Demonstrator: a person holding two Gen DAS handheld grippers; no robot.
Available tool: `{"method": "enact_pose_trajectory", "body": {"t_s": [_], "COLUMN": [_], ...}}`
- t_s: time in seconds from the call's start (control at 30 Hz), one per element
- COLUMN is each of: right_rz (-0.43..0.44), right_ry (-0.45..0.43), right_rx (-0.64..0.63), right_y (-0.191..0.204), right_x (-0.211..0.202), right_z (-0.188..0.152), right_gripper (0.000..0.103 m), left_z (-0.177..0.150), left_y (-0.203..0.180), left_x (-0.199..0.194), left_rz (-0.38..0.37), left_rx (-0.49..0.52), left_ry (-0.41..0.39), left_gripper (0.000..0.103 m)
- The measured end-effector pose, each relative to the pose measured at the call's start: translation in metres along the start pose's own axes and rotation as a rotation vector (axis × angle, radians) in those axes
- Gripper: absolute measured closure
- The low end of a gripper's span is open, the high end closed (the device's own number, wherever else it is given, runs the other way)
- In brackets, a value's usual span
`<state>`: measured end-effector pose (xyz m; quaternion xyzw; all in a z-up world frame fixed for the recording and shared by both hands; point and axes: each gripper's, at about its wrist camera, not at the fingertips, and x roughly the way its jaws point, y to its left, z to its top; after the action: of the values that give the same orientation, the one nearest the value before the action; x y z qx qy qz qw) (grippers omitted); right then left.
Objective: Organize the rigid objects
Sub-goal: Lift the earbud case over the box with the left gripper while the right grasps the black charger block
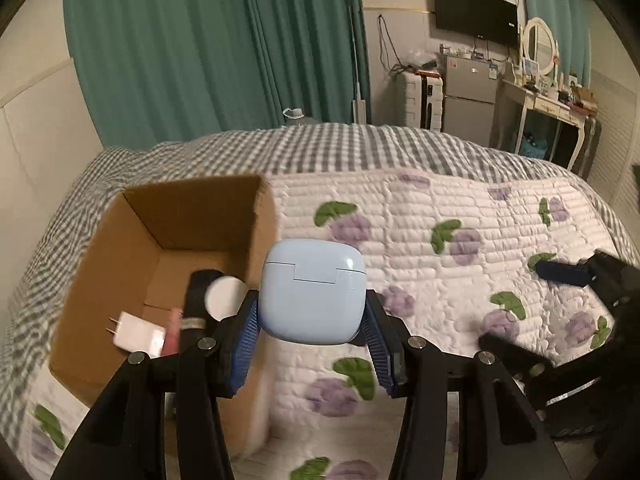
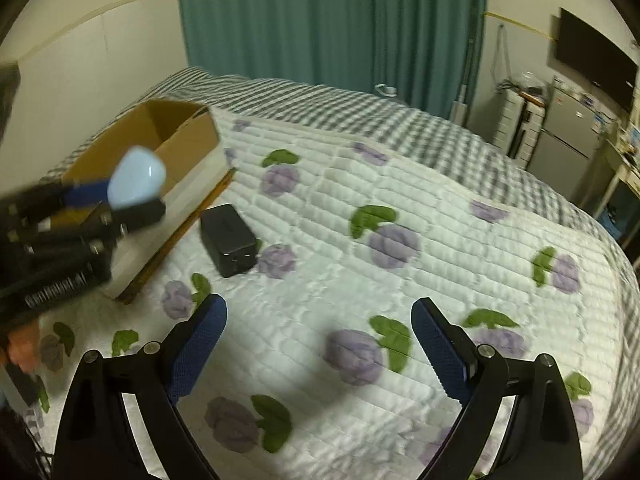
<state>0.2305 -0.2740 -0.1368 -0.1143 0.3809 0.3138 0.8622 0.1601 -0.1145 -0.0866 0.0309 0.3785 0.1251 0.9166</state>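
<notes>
Left gripper (image 1: 312, 320) is clamped on the blue earbud case (image 1: 313, 292), held above the quilt. Carry step: next, swing toward 10 o'clock over the cardboard box (image 1: 192, 216) and release. Right gripper (image 2: 320, 344) hangs wide open, empty; black adapter (image 2: 228, 240) sits at its 11 o'clock.

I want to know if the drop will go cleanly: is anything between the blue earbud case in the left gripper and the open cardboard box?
Nothing visible blocks it. The left gripper holds the blue earbud case clear above the quilt, beside the cardboard box. The box's top is open; a white charger and other small items lie inside, with bare floor left.
</notes>
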Motion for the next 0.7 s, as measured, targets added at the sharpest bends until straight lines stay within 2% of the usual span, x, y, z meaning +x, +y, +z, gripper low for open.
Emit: {"method": "enact_pose_trajectory", "body": {"t_s": [0.3,0.43,0.57,0.7], "right_rz": [0.074,0.095,0.103,0.093], "right_ry": [0.069,0.103,0.130,0.163], "right_rx": [-0.065,-0.082,-0.096,-0.120], "right_y": [0.038,0.051,0.064,0.076], "right_x": [0.049,0.080,0.111,0.137], "right_z": [0.023,0.034,0.045,0.049], "right_gripper": [0.012,0.017,0.018,0.025], "left_z": [0.014,0.018,0.018,0.017], "left_y": [0.053,0.074,0.091,0.105], "left_x": [0.008,0.010,0.019,0.030], "left_rz": [0.011,0.003,0.000,0.001], "left_rx": [-0.021,-0.044,-0.062,-0.073], "left_ry": [0.022,0.022,0.037,0.055], "left_gripper": [0.053,0.053,0.053,0.053]}}
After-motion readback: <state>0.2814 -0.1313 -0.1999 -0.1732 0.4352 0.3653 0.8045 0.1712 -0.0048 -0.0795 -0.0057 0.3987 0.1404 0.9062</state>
